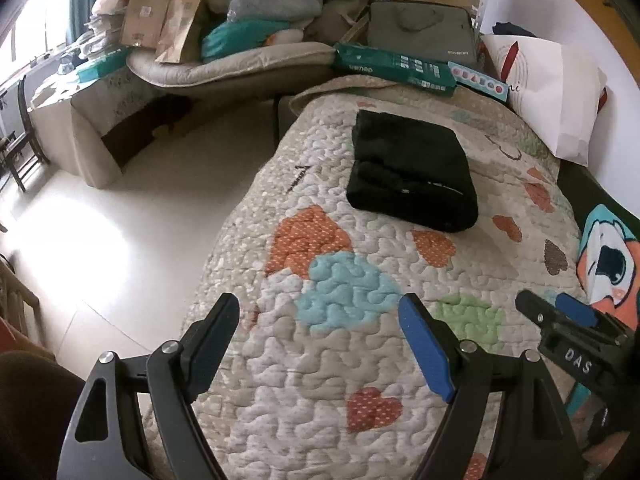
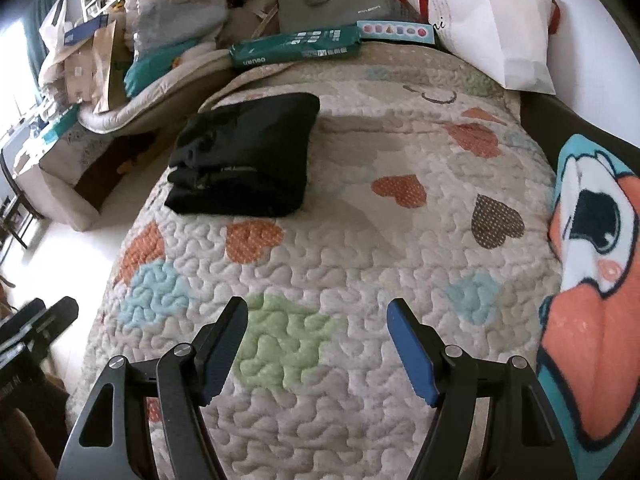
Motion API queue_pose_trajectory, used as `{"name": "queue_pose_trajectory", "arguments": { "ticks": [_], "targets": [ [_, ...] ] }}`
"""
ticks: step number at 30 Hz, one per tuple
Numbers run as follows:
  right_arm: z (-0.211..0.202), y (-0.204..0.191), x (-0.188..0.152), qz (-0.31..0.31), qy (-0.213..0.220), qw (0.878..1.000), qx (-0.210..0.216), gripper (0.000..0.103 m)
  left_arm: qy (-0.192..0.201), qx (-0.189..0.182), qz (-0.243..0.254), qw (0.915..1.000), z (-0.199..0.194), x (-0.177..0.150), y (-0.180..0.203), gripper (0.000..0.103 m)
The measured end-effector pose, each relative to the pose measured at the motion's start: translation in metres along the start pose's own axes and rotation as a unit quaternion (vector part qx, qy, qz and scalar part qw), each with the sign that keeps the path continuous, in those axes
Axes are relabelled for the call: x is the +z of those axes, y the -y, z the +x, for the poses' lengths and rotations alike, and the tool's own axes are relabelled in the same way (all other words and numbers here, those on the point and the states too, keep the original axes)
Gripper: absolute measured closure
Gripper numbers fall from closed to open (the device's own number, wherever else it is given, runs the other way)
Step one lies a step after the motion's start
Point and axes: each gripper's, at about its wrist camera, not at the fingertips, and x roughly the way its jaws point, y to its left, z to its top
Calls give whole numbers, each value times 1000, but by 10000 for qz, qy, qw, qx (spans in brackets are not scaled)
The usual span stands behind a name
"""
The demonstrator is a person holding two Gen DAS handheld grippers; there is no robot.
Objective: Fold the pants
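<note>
Black pants (image 1: 412, 168) lie folded in a compact rectangle on the heart-patterned quilt (image 1: 340, 360), far from both grippers; they also show in the right wrist view (image 2: 244, 156). My left gripper (image 1: 320, 320) is open and empty, held above the near part of the quilt. My right gripper (image 2: 316, 320) is open and empty, also above the near quilt (image 2: 360, 240). The right gripper's tips show at the right edge of the left wrist view (image 1: 556, 312). The left gripper's tips show at the left edge of the right wrist view (image 2: 44, 316).
A cartoon blanket (image 2: 592, 280) lies along the right side. A white pillow (image 2: 492, 28), a green package (image 2: 296, 48) and a grey bag (image 2: 332, 0) sit at the far end. Piled boxes and bedding (image 1: 192, 28) stand beyond the pale floor (image 1: 120, 220) on the left.
</note>
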Motion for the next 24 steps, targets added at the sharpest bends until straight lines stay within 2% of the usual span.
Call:
{"name": "queue_pose_trajectory", "arguments": {
  "ticks": [11, 21, 23, 24],
  "targets": [
    [-7, -30, -16, -702, 5, 9974, -169, 25, 553, 89, 174, 9983, -10, -7, -10, 22],
    [-6, -28, -16, -595, -23, 9981, -137, 24, 978, 319, 187, 9945, -19, -7, -14, 22],
    [-5, -27, -14, -577, -34, 9982, -128, 24, 1183, 431, 183, 9919, -25, -6, -14, 19],
    [-5, -28, -13, -576, -35, 9983, -124, 24, 1278, 474, 176, 9905, -29, -5, -14, 14]
  ]
}}
